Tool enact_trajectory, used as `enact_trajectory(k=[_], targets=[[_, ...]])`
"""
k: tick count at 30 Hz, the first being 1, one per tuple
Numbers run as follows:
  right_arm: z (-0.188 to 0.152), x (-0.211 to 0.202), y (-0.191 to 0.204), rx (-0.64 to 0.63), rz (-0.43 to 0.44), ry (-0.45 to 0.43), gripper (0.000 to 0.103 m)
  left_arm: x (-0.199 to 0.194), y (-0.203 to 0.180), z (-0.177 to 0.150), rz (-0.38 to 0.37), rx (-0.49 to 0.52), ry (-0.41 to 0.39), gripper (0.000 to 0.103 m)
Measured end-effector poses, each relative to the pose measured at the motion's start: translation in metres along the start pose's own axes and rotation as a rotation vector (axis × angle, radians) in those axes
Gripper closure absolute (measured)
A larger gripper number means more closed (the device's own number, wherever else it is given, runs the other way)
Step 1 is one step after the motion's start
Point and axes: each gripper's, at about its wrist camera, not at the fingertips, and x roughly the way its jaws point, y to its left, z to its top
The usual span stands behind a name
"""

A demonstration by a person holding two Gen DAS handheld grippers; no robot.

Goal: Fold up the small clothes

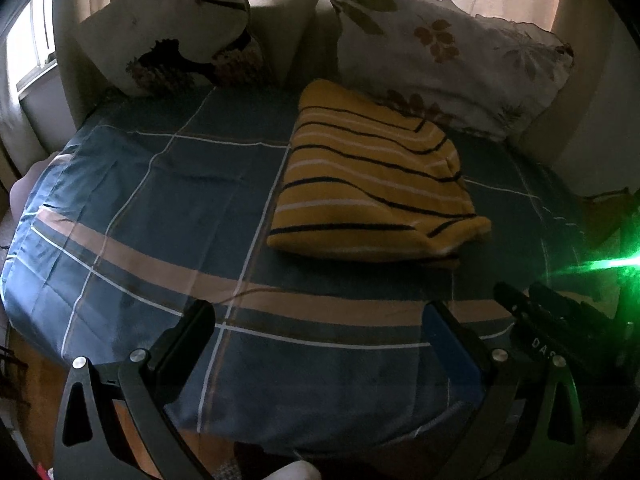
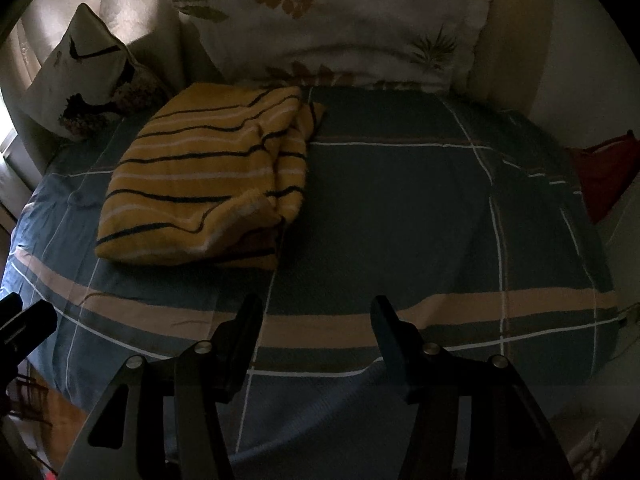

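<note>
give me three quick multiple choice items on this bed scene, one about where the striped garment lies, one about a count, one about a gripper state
1. Where does the yellow striped garment lie?
A. on the plaid bedsheet, in front of the pillows
B. on the floor
C. between the fingers of a gripper

2. How many pillows lean at the head of the bed?
A. one
B. two
C. four

3. What state is the right gripper in?
A. shut on the garment
B. open, nothing between its fingers
C. shut on a pillow

Answers:
1 A, it rests folded on the sheet, below the floral pillow.
2 B, the floral pillow and the bird-print pillow are the only two.
3 B, only bare sheet shows between its spread fingers.
</note>
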Motion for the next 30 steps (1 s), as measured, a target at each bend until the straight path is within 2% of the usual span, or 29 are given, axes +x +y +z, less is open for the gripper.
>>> enact_trajectory(k=[16,30], targets=[[0.005,-0.005,0.014,-0.043,0.0,-0.032,0.039,-0.009,0.001,-0.001,0.011,0.001,-0.026,0.0],[0.007,0.0,0.003,-0.023,-0.007,-0.029,0.038,-0.005,-0.014,-0.001,0.011,0.011,-0.017,0.0]])
